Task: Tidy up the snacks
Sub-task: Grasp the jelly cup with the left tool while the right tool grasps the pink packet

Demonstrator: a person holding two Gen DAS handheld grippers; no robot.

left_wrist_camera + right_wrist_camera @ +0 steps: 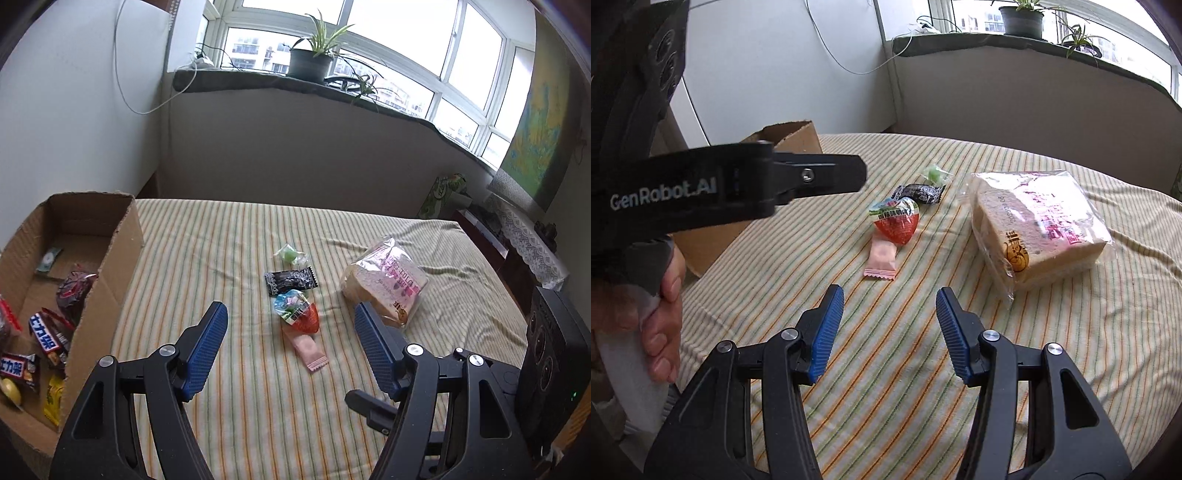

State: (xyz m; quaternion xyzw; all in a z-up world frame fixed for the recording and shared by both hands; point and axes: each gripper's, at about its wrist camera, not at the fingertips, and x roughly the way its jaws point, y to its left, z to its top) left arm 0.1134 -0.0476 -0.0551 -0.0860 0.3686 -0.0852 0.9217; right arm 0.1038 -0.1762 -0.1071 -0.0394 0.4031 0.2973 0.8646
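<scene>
Snacks lie loose in a short row on the striped bed cover (229, 258), and both claws hang above it with nothing between their blue pads. The left claw (291, 328) has its jaws set well apart over bare cloth, and the right claw (890, 314) also stands apart, a little narrower. A hand (663, 321) grips the white handle of the left tool at the near left edge of the right view.

Closest to the claws is a pink wafer packet (308, 349), its top end tucked under a strawberry-shaped red jelly cup (300, 314). Just beyond that sits a black sweet wrapper (291, 281), and a little farther a small green wrapped sweet (290, 254). Off to the right of this row, apart from it, rests a bagged block of sliced bread (386, 282) in clear plastic with pink print.

At the left side of the bed stands an open cardboard box (110, 266), already holding several chocolate bars (46, 339), a dark red packet (74, 291) and some yellow sweets.

Beyond the bed runs a dark window ledge with a potted plant (312, 61).
</scene>
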